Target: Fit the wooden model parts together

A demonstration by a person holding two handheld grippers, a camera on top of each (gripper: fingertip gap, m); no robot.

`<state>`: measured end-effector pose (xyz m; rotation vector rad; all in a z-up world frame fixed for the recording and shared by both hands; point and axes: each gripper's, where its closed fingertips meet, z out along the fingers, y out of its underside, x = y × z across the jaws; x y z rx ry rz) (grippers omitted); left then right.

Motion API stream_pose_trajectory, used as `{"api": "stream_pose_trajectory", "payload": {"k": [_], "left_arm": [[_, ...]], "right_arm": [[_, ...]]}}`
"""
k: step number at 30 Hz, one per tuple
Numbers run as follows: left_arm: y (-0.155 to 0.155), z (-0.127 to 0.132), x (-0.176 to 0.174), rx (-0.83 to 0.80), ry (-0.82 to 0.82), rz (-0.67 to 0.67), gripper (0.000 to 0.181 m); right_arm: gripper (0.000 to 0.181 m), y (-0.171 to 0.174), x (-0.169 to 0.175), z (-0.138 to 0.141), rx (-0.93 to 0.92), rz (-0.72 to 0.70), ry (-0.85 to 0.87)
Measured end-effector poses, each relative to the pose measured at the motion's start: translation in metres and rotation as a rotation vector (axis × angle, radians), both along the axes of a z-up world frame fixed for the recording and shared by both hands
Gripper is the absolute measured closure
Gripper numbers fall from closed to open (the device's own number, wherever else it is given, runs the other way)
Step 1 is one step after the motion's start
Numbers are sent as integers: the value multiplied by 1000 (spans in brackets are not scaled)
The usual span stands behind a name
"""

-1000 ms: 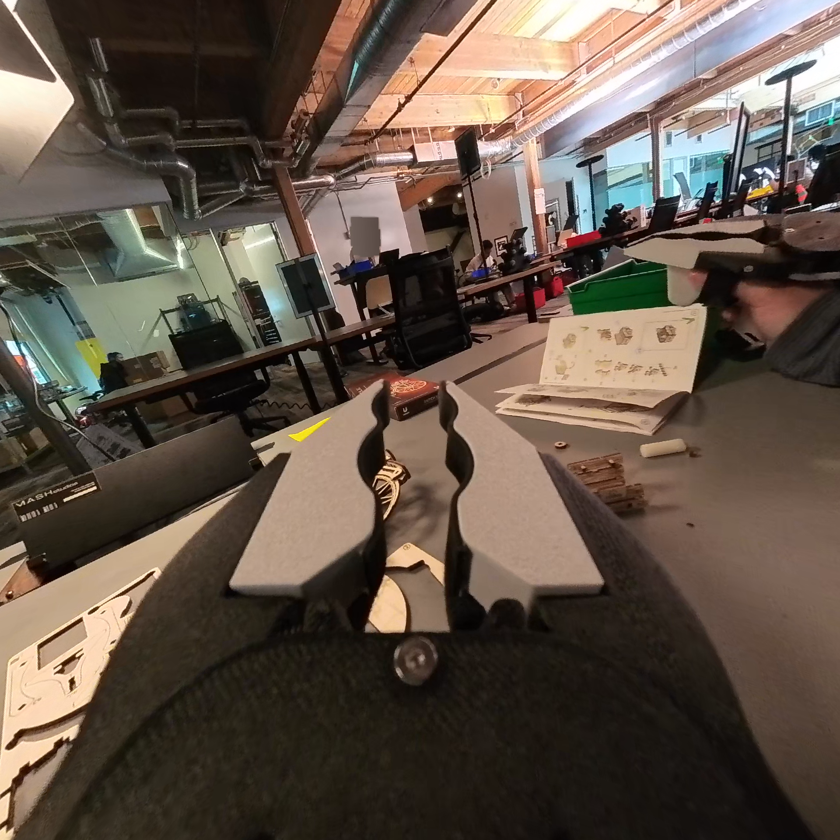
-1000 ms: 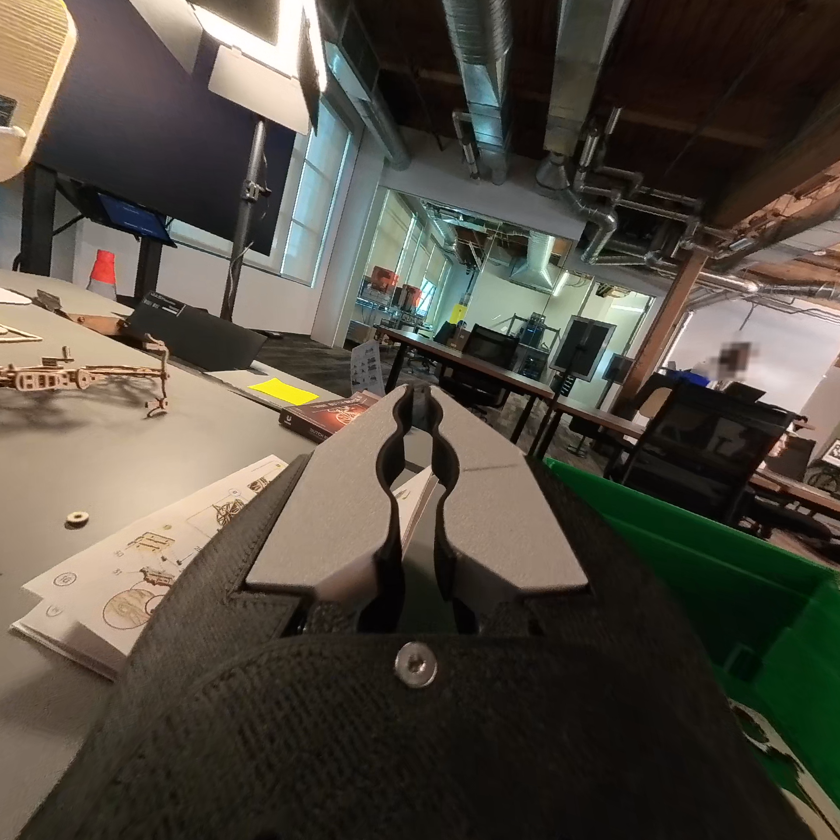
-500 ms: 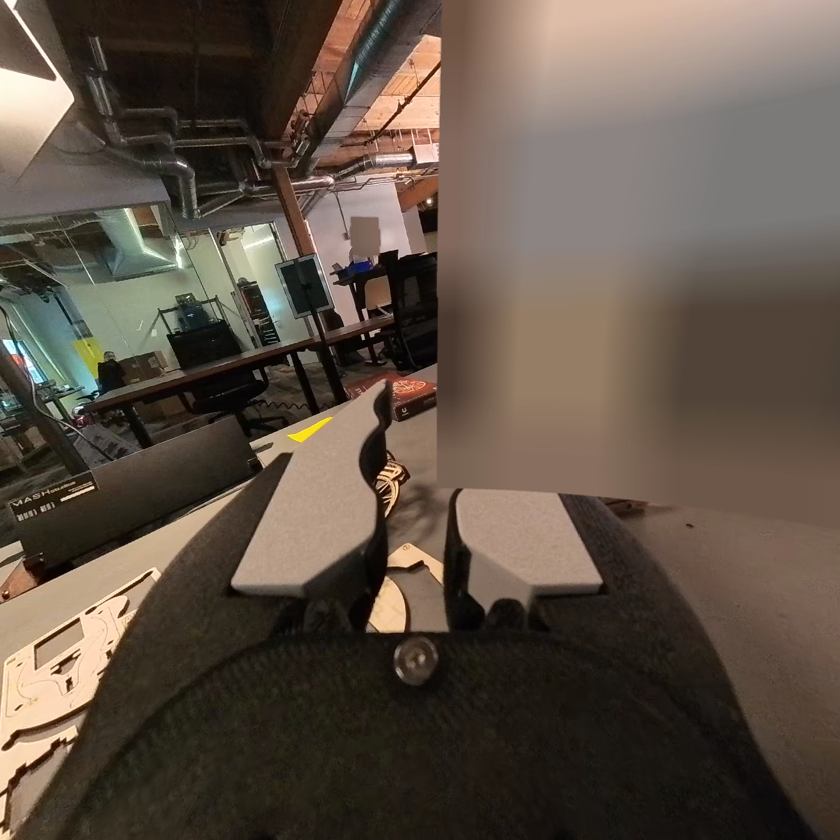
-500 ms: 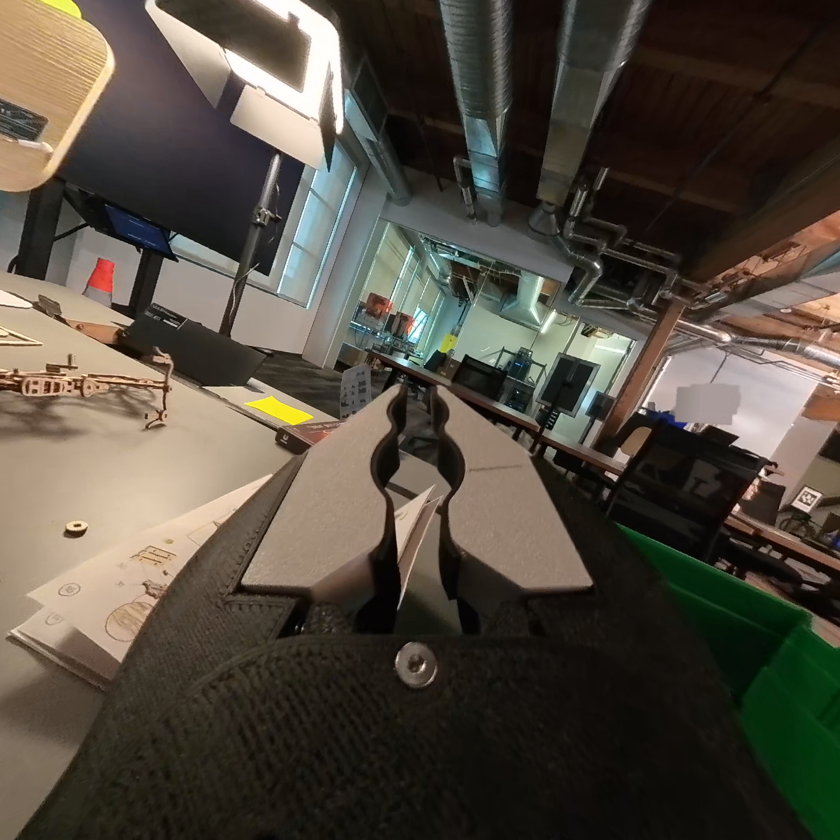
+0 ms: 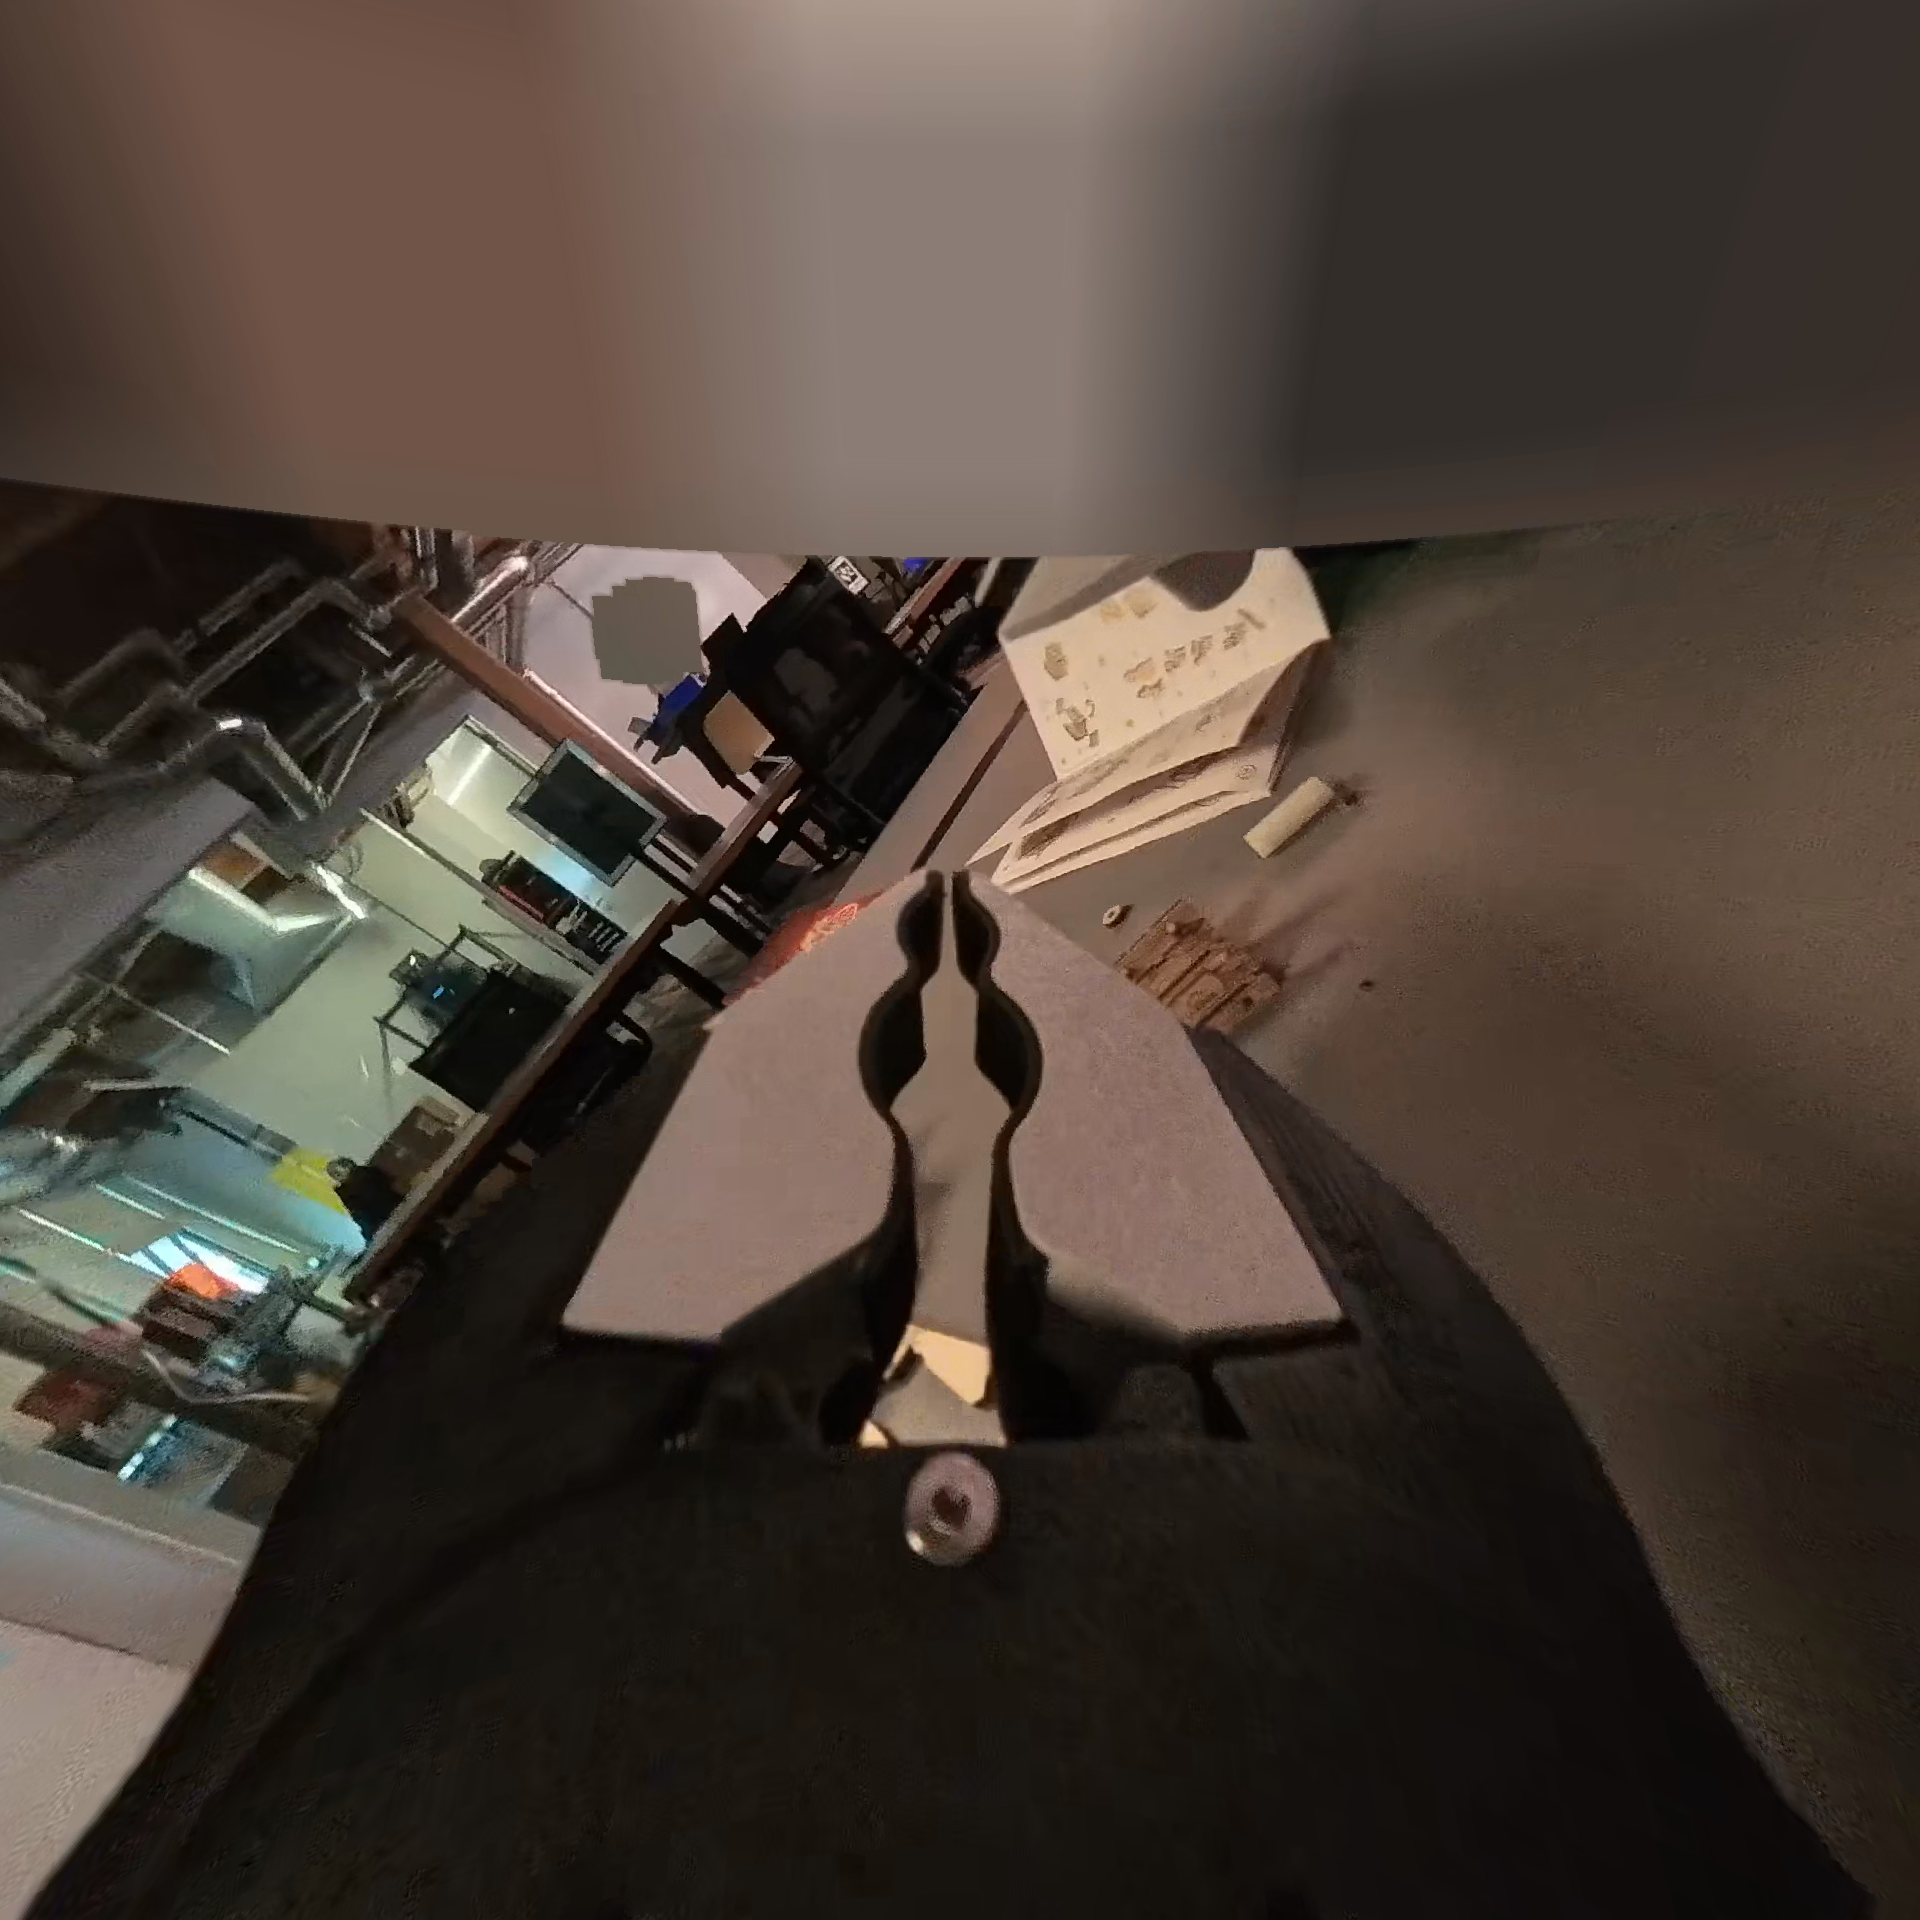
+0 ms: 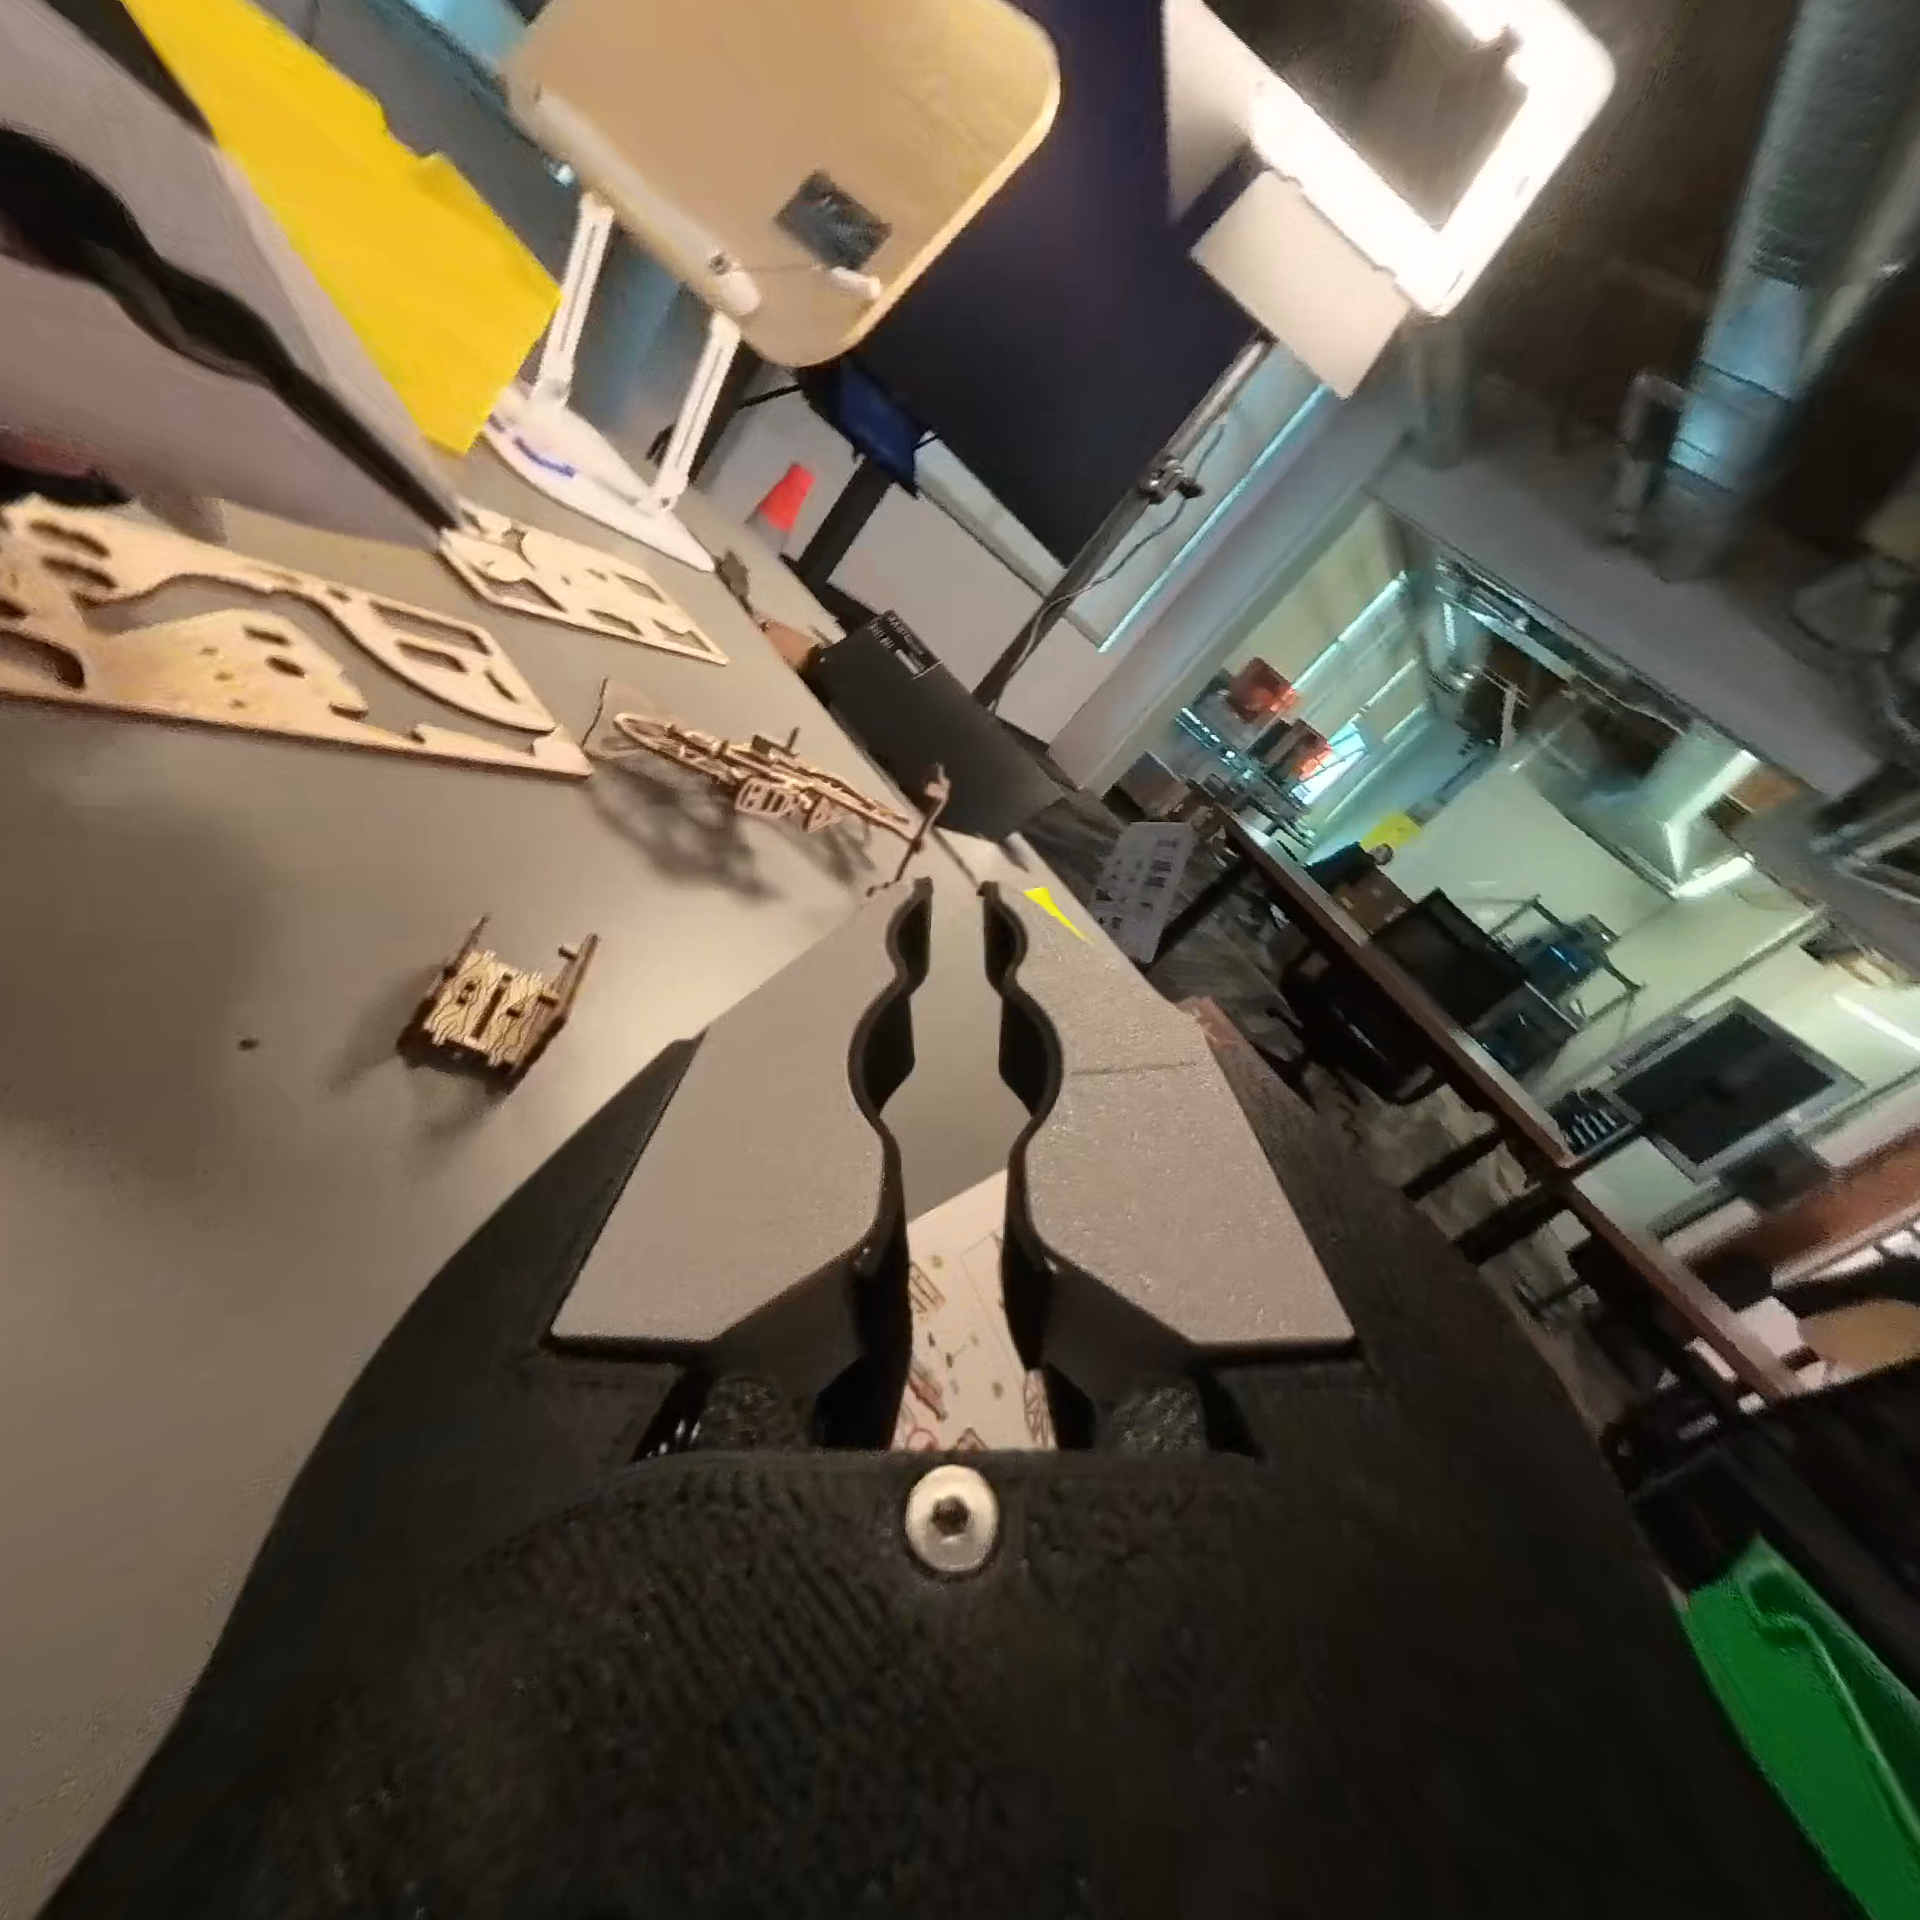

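My left gripper is shut with nothing between its tips, tilted over the grey table. Ahead of it lie a small stack of wooden parts, a tiny washer and a white stick. My right gripper is open by a narrow gap and empty, above the table. To its left lie a small slotted wooden part, a built wooden model and cut-out wooden sheets. A grey finger of the left gripper shows at the far left.
An open instruction booklet lies beyond the parts; it also shows under the right gripper. A green bin stands at the right, with a black box and a board on a white stand at the back. A blurred patch covers the top of the left wrist view. The tips of one gripper are about 11 cm away from the tips of the other. Between my right fingertips and the white stick there is roughly 10 cm.
My left gripper has gone from open to shut and has tilted and lifted. My right gripper has rolled and swung left toward the wooden parts, and its tips have opened slightly.
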<state>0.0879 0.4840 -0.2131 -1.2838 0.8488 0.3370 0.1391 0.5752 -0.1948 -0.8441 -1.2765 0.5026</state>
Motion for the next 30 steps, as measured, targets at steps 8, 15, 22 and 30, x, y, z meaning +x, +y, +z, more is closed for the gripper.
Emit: {"api": "stream_pose_trajectory", "payload": {"k": [8, 15, 22, 30], "left_arm": [[-6, 0, 12, 33, 72, -18, 181], [-5, 3, 1, 58, 68, 26, 181], [-2, 7, -7, 85, 45, 50, 181], [-2, 7, -9, 83, 27, 55, 181]], "right_arm": [[175, 2, 1, -1, 4, 7, 9], [179, 28, 23, 14, 61, -111, 98], [181, 79, 61, 25, -145, -234, 269], [181, 74, 55, 21, -118, -221, 235]]}}
